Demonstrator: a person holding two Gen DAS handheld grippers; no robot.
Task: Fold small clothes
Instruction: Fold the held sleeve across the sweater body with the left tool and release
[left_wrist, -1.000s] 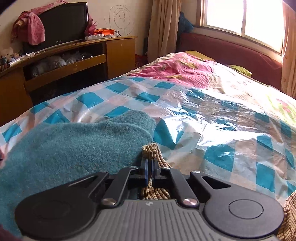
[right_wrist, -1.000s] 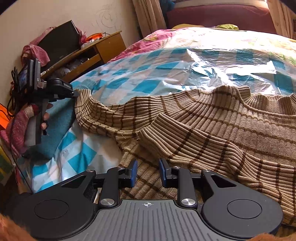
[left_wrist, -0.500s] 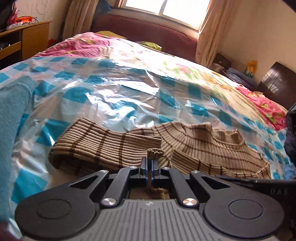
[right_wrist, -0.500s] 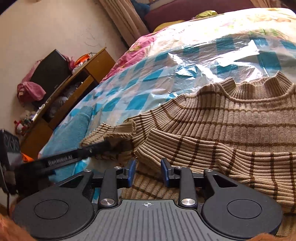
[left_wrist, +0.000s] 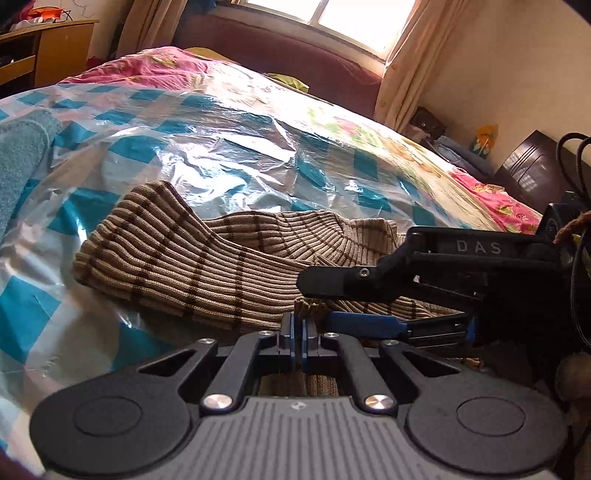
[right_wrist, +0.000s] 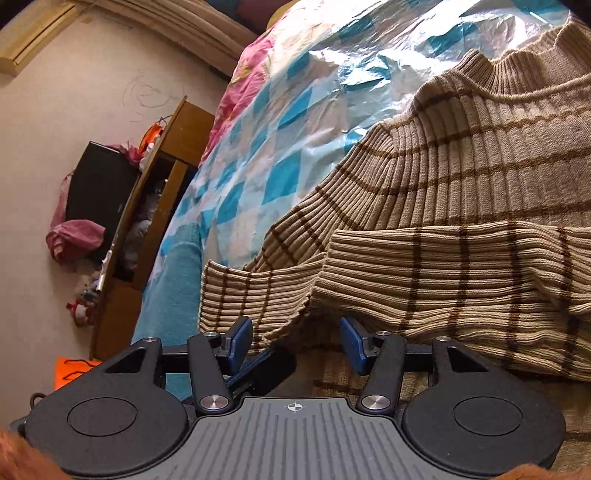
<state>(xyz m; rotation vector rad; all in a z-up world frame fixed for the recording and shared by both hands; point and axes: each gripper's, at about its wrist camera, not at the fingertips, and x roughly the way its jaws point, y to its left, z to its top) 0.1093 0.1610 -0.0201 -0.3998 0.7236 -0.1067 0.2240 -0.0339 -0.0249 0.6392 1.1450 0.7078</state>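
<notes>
Ribbed tan sweater w/ thin brown stripes lies on the bed, atop a crinkled clear plastic sheet over a blue-and-white check cover. One sleeve is folded back across the body toward us.

Left tool: we read it as clamped tight on a small bunch of the sweater's knit — a tuft pokes up just past its blue pads.

Right tool: jaws parting, blue pads standing wide apart. The sleeve cuff and body edge hang just beyond the tips; fabric sits in the gap, but the pads don't press it. In the left wrist view the right tool comes in from the right, turned on its side, nearly touching the left tool's tips.

A teal towel-like cloth lies at the bed's edge, beside the sleeve. Wooden cabinet w/ a dark TV stands by the wall — pink cloth draped at its side.
</notes>
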